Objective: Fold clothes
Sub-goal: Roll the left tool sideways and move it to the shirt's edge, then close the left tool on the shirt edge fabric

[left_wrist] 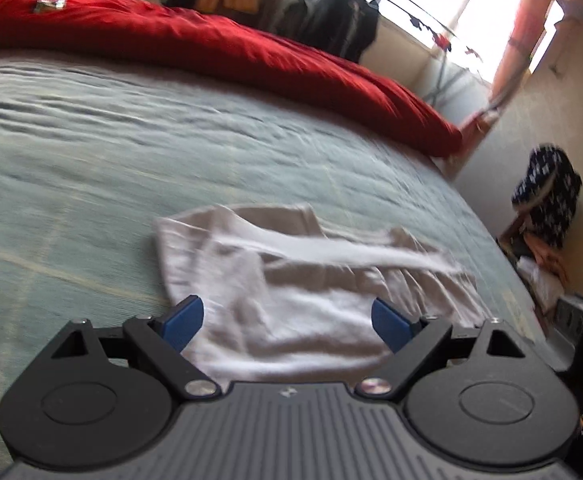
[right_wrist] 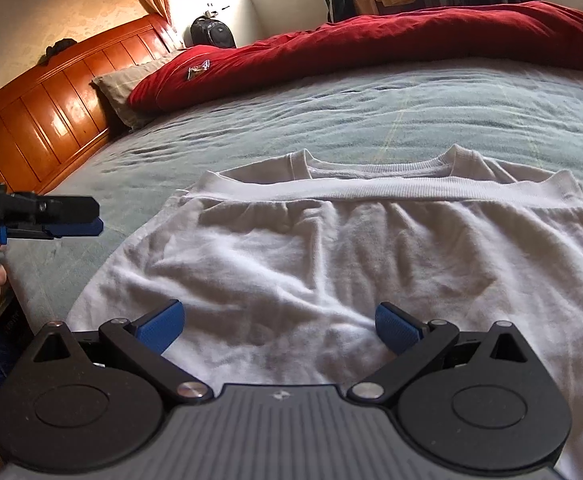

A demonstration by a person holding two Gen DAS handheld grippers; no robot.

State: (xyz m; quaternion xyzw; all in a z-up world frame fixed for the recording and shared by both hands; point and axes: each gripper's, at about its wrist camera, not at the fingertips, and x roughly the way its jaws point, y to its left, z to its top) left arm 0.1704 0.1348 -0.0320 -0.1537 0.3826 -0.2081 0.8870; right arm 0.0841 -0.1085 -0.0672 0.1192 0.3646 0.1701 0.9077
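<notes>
Two blue-padded jaws of the left gripper [left_wrist: 287, 326] stand wide apart, empty, above the near edge of the white sweatshirt [left_wrist: 291, 280], a soft fleecy knit lying on the ribbed teal bedspread [left_wrist: 111, 152]; bare bedspread extends to the red duvet [left_wrist: 211, 44]. Right wrist view: right gripper [right_wrist: 279, 326] spread equally wide, gripping nothing, over the sweatshirt's folded body, its ribbed hem band [right_wrist: 371, 190] straight across; wooden headboard [right_wrist: 43, 120] left.

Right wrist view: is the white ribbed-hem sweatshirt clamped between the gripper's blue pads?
No: the right gripper stands open above the white sweatshirt, its pads apart and pinching no cloth.
</notes>
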